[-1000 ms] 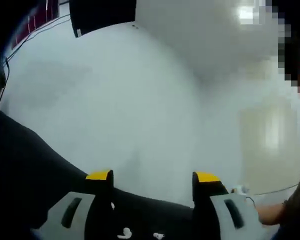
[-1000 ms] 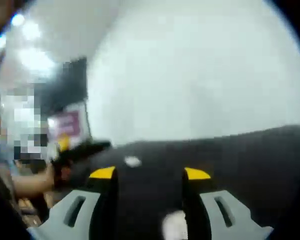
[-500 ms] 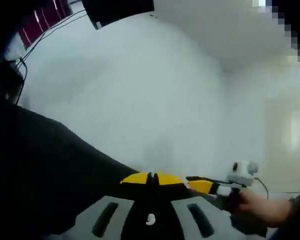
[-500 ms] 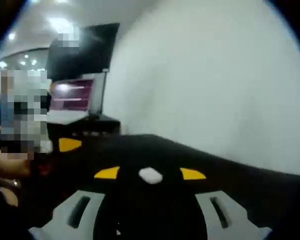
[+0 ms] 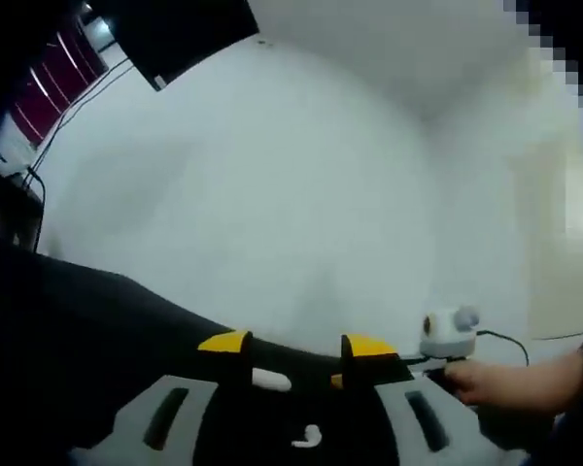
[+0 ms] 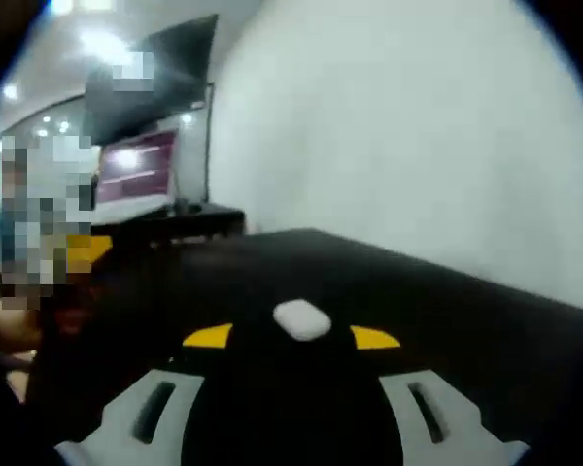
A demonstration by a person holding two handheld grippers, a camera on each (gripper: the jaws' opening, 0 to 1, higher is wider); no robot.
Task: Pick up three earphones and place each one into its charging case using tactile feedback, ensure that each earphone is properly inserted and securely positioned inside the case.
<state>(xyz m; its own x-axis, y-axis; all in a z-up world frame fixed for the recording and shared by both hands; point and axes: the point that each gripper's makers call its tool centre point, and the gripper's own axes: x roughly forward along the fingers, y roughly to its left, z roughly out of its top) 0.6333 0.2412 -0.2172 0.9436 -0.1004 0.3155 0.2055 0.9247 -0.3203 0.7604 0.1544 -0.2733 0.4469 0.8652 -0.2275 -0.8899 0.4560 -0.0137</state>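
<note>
My left gripper (image 5: 296,345) hovers low over a black tabletop (image 5: 87,330), open. Between its yellow-tipped jaws lies a small white oblong piece (image 5: 270,380); whether it is an earphone or a case I cannot tell. A white earphone (image 5: 307,439) lies closer to the camera. My right gripper (image 6: 291,337) is open too, and a closed white charging case (image 6: 301,319) rests on the black table (image 6: 447,320) just past its tips. A hand (image 5: 510,382) holds that right gripper (image 5: 413,365) at the right of the left gripper view.
A white wall (image 6: 418,136) rises behind the table. A dark monitor (image 5: 175,34) hangs at the upper left of the left gripper view. In the right gripper view a lit screen (image 6: 136,175) stands at the table's far left, near a yellow gripper tip (image 6: 83,250).
My left gripper's jaws, pressed together half a second ago, have parted, and the white piece now lies between them. In the right gripper view the white case looks slightly nearer.
</note>
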